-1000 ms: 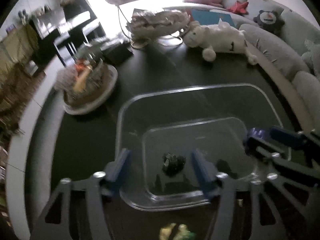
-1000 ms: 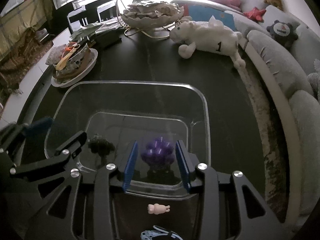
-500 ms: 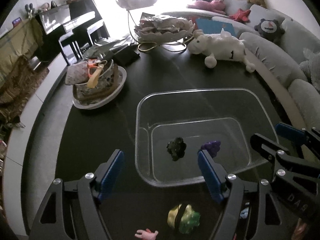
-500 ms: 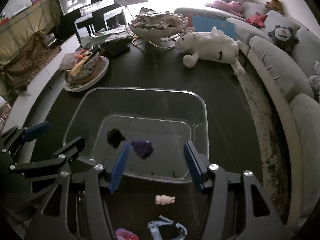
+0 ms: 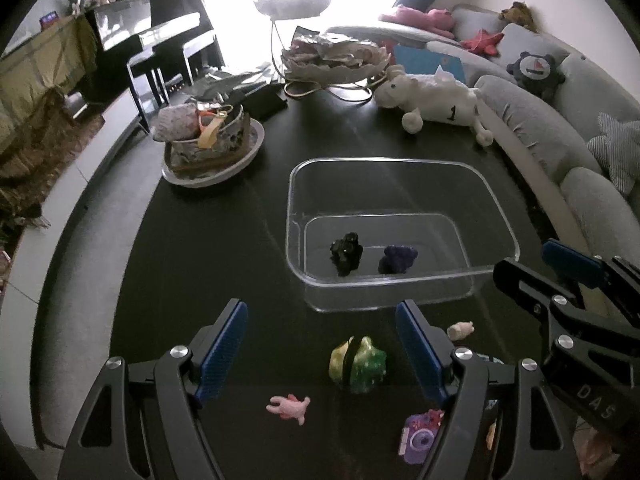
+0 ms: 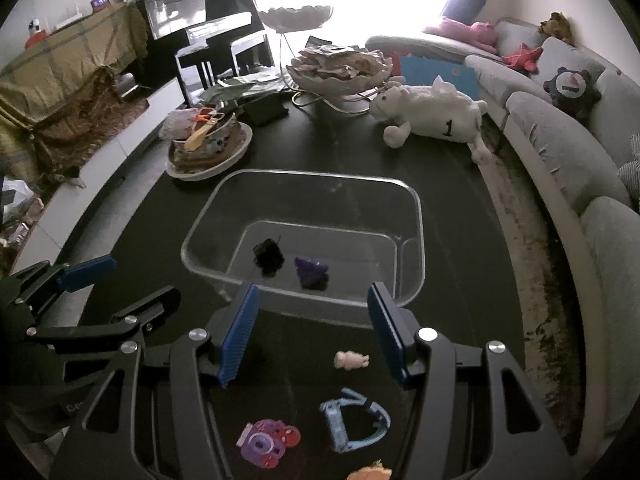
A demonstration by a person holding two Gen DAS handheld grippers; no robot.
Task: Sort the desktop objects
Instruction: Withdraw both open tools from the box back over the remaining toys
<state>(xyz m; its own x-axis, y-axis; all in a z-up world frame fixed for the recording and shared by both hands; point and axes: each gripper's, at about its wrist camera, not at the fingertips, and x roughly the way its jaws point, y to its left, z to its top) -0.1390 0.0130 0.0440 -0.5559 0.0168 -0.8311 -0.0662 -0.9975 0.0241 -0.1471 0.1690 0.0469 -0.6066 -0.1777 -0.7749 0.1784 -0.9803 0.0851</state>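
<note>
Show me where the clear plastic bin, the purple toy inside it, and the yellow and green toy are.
clear plastic bin (image 5: 496,200): left wrist view, bare far right rim.
purple toy (image 5: 398,259): left wrist view, middle of its body.
yellow and green toy (image 5: 358,364): left wrist view, middle of its body.

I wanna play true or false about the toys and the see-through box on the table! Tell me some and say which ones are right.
1. The clear box holds two toys, a black toy and a purple toy. True.
2. The left gripper is squeezing the yellow-green toy. False: its jaws are open and empty, the toy lies on the table.
3. The blue clip is inside the box. False: it lies on the table outside it.
4. The white plush sheep lies beyond the box. True.
</note>
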